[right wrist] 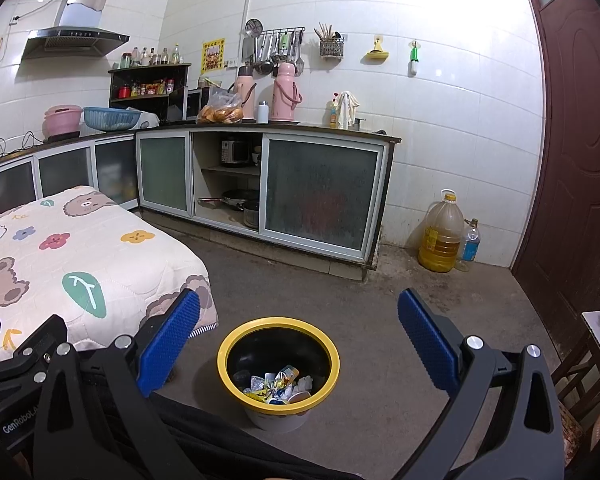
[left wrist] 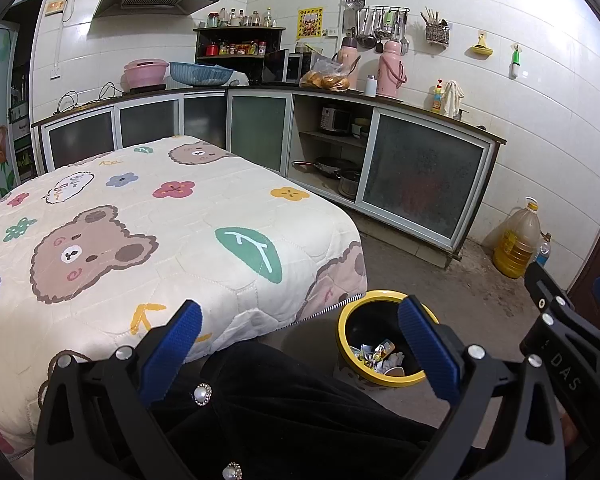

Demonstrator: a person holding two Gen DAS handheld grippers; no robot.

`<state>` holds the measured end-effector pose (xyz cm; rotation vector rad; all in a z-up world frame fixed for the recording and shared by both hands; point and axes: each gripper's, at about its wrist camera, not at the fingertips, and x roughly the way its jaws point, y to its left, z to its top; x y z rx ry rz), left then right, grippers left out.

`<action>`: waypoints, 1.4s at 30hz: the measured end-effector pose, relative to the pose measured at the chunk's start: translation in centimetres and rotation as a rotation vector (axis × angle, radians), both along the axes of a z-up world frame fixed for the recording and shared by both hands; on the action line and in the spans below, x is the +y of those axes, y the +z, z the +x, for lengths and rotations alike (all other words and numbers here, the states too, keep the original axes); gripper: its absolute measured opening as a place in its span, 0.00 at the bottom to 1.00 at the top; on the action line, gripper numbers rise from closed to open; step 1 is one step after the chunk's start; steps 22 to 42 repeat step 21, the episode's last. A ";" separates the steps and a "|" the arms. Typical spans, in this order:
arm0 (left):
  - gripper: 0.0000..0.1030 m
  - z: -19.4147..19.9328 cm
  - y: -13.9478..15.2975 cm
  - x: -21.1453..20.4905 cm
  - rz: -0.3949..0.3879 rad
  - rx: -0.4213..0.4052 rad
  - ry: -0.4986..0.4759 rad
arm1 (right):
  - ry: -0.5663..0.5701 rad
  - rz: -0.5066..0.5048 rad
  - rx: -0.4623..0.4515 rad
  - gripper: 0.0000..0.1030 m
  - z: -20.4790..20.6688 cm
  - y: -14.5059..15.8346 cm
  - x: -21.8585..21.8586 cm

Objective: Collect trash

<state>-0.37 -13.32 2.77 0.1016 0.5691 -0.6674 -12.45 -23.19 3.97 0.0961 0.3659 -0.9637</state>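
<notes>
Left tongs (left wrist: 300,328), blue-padded, spread wide and empty above a black-clothed lap, near the corner of a worktop (left wrist: 204,216) draped in a cream quilted bear-and-flower cover. Right tongs (right wrist: 299,322), likewise wide and empty, over the grey concrete floor (right wrist: 380,300). Round yellow-rimmed black bin (right wrist: 278,364) on floor just beside the worktop's corner; crumpled wrappers and paper scraps (right wrist: 278,386) at its bottom.

Quilted bear-print cover (left wrist: 148,216) at left of frame. Worktop (right wrist: 260,125) across centre carries two pink flasks (right wrist: 286,92) and a bagged bread (right wrist: 220,111). Oil jug (right wrist: 440,236) on floor at right, beside brown door (right wrist: 580,140).
</notes>
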 end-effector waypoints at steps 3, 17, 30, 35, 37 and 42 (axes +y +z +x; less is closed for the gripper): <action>0.92 0.0 0.0 0.1 0.000 0.001 0.000 | 0.001 0.000 0.001 0.92 0.0 0.0 0.0; 0.92 0.0 -0.1 0.1 0.004 0.002 -0.001 | 0.001 0.002 0.001 0.92 0.0 0.2 -0.2; 0.92 0.1 -0.1 0.2 0.005 0.005 -0.003 | 0.001 0.004 0.002 0.92 0.0 0.2 0.0; 0.92 0.1 -0.1 0.2 0.005 0.005 -0.003 | 0.001 0.004 0.002 0.92 0.0 0.2 0.0; 0.92 0.1 -0.1 0.2 0.005 0.005 -0.003 | 0.001 0.004 0.002 0.92 0.0 0.2 0.0; 0.92 0.1 -0.1 0.2 0.005 0.005 -0.003 | 0.001 0.004 0.002 0.92 0.0 0.2 0.0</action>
